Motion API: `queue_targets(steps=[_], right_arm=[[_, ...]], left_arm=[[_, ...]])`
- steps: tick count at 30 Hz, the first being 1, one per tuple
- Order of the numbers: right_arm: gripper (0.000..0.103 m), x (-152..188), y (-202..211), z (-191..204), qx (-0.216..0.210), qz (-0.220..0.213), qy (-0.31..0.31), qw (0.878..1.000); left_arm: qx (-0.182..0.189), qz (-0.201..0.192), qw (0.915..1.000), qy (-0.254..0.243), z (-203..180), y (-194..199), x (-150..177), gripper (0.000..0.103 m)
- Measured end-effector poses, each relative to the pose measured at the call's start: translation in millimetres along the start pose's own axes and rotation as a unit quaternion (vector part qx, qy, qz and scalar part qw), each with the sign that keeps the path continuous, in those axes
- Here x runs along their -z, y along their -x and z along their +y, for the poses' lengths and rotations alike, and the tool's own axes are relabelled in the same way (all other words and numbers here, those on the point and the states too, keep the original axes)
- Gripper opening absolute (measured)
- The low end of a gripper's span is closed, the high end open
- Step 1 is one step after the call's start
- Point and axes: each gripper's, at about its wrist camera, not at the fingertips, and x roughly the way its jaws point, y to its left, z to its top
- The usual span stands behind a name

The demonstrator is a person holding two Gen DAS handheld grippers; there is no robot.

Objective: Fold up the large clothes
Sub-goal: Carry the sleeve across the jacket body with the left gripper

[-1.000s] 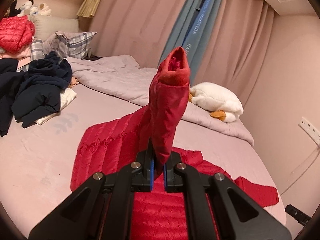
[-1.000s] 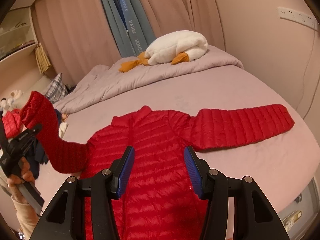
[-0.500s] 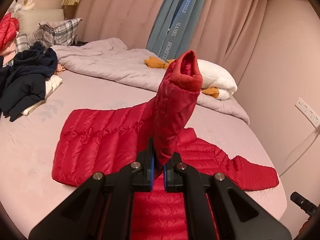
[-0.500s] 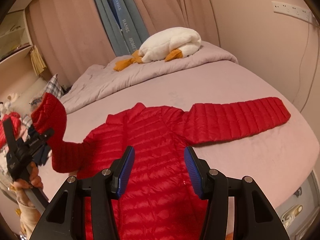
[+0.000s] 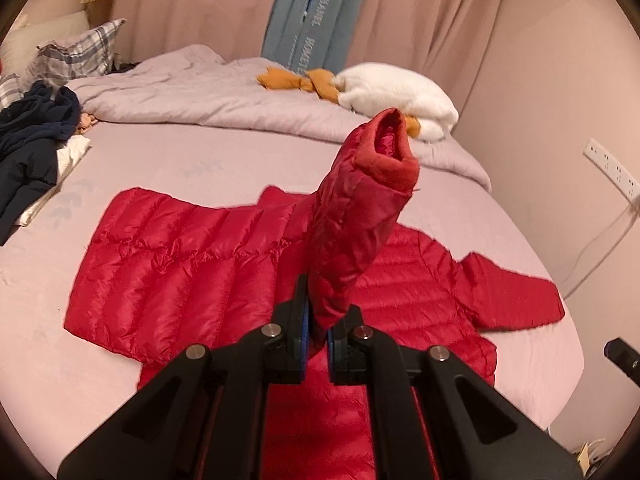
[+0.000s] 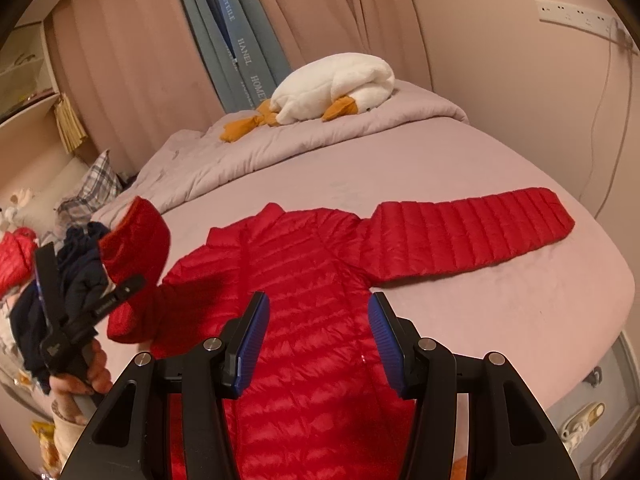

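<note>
The left gripper (image 5: 316, 332) is clamped on a sleeve (image 5: 356, 232) of the red jacket (image 6: 304, 280), spread on the bed (image 6: 500, 308); the right gripper (image 6: 316, 340) is held apart, empty. Dark clothes (image 5: 32, 140) and a plush goose (image 6: 336, 88) are seen beyond, before pink curtains (image 6: 132, 68).

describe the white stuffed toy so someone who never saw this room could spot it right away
Start at the bed with the red jacket spread on it, then look to its far side, where a rumpled grey quilt lies below the blue curtain. The white plush goose rests on that quilt. It is the only white, rounded thing there, with orange feet and beak.
</note>
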Motion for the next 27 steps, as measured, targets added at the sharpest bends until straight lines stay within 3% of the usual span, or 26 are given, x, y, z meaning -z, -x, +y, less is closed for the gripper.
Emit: queue_targets(steps=[27], right_arm=[[0.053,6,5,-3,0.011,0.004,-0.006,1.000]], left_arm=[[0.010,0.108,0.9926,-0.053,-36,-63,46,0.007]])
